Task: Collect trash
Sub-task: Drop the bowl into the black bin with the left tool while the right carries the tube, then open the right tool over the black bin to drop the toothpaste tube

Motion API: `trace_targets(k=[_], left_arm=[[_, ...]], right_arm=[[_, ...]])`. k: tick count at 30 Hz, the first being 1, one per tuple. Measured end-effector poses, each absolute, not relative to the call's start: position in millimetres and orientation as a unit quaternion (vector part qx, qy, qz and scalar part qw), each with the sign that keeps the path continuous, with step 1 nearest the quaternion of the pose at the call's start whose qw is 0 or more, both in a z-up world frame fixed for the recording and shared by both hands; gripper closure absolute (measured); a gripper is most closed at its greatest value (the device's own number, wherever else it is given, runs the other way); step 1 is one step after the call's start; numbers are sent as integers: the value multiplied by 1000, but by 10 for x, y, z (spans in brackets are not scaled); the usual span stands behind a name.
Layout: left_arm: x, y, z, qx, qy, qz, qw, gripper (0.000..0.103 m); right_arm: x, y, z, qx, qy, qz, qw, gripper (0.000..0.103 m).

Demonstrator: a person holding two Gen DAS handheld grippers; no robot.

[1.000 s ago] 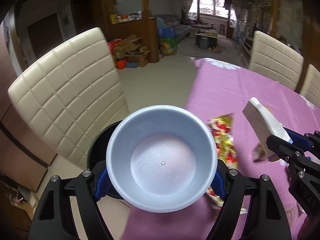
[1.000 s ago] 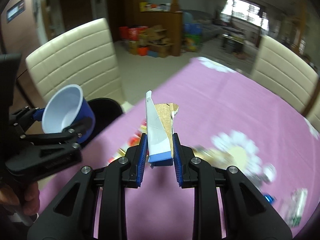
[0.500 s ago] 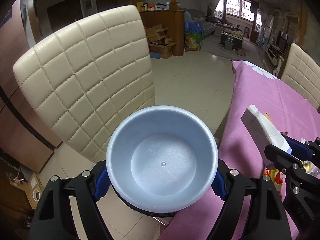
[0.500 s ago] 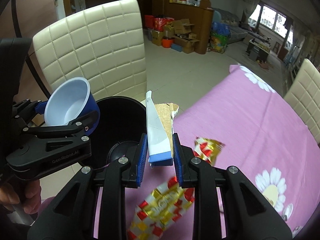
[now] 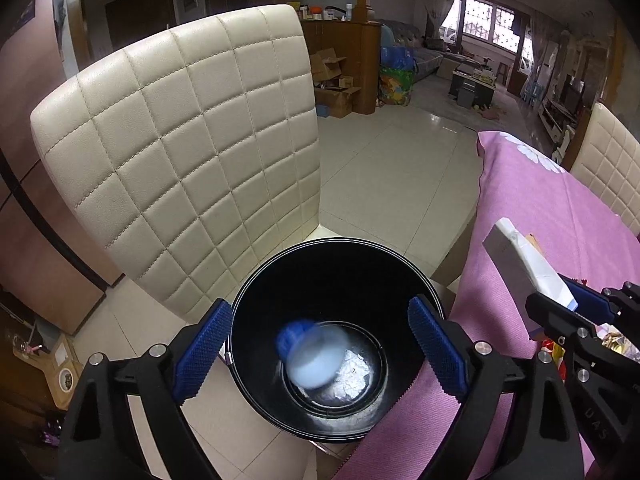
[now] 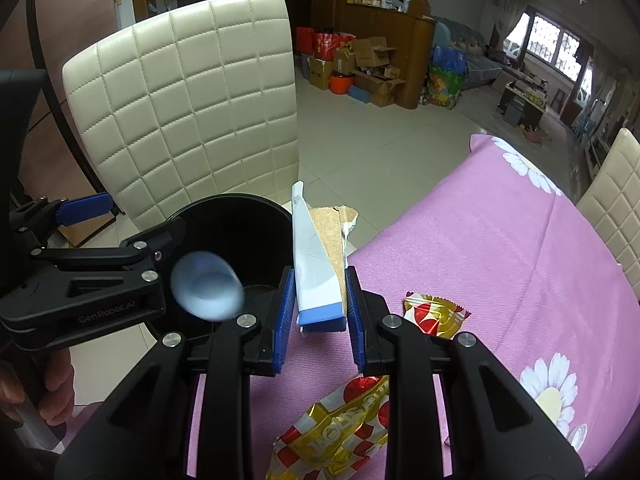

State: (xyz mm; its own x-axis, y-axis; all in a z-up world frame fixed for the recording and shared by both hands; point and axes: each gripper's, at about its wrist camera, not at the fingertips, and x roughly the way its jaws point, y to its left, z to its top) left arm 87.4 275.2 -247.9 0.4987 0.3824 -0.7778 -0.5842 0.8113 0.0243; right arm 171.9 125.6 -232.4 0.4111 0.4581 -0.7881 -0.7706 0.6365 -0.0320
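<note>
Now a blue plastic cup (image 5: 310, 358) falls into the black trash bin (image 5: 336, 264), free of the left gripper (image 5: 320, 344).

Left fingers (image 5: 202, 344) are spread wide and opening, with nothing pressed between them; the blurred cup is below them, inside the bin's mouth, above a crumpled piece of foil (image 5: 352, 376) on the bin's bottom. The right gripper (image 6: 320, 312) pinches a flattened white and blue carton (image 6: 316, 272), which stands up between its blue pads (image 6: 285, 320). Just beyond the right finger, a red and gold snack wrapper (image 6: 434, 314) lies on the purple tablecloth (image 6: 500, 264); a second such wrapper (image 6: 340, 436) lies under the fingers. Behind the bin stands a cream quilted chair (image 5: 192, 152).
</note>
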Motion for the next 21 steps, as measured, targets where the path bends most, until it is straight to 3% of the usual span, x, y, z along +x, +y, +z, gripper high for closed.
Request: trace_targets(k=[21], left_arm=[[556, 2873, -2465, -122, 419, 320, 841, 15]], right_arm=[[1551, 1662, -2364, -216, 377, 424, 795, 76]])
